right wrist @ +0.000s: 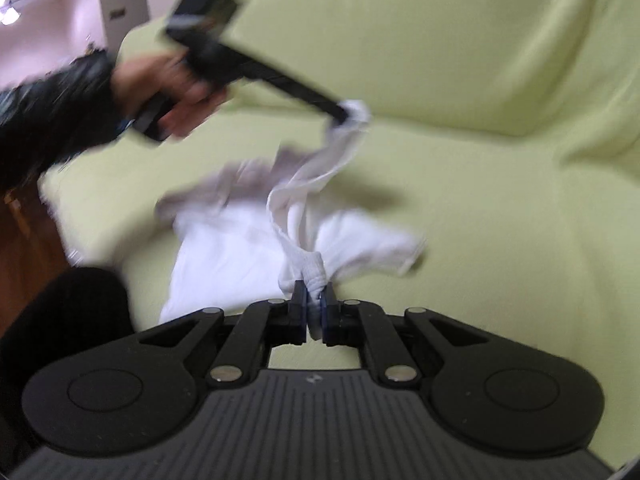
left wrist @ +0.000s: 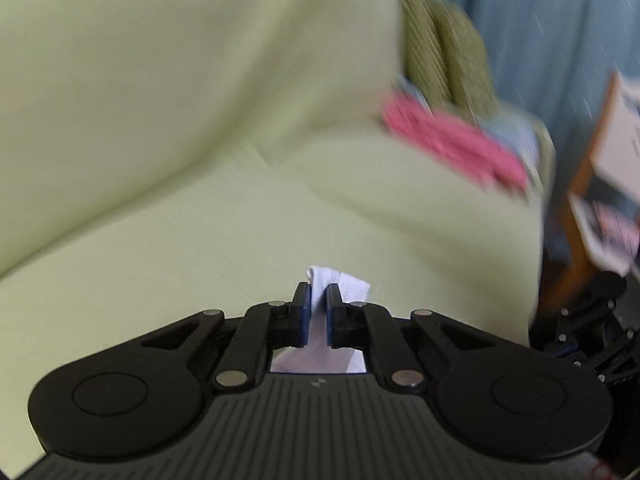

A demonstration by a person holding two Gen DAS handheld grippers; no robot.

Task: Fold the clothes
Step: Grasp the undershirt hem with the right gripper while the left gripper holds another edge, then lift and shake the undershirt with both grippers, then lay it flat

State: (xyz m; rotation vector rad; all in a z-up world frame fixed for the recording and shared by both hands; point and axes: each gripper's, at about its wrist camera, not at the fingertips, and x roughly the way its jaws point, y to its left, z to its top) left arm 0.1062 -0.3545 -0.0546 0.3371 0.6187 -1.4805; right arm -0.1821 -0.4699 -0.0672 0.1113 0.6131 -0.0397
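A white garment point(right wrist: 240, 248) hangs bunched above the light green sofa seat point(right wrist: 480, 240). My right gripper point(right wrist: 315, 300) is shut on a twisted edge of it. My left gripper point(left wrist: 319, 300) is shut on another white edge point(left wrist: 340, 282) of the garment; in the right wrist view it point(right wrist: 340, 114) is held up at the left by a hand in a black sleeve, with the cloth stretched between the two grippers. The frames are motion-blurred.
The green sofa back point(left wrist: 160, 80) rises behind the seat. A pink cloth point(left wrist: 452, 144) and an olive striped cloth point(left wrist: 444, 48) lie at the sofa's right end. A wooden piece of furniture point(left wrist: 580, 184) stands beside it. My right gripper point(left wrist: 588, 328) shows at the right edge.
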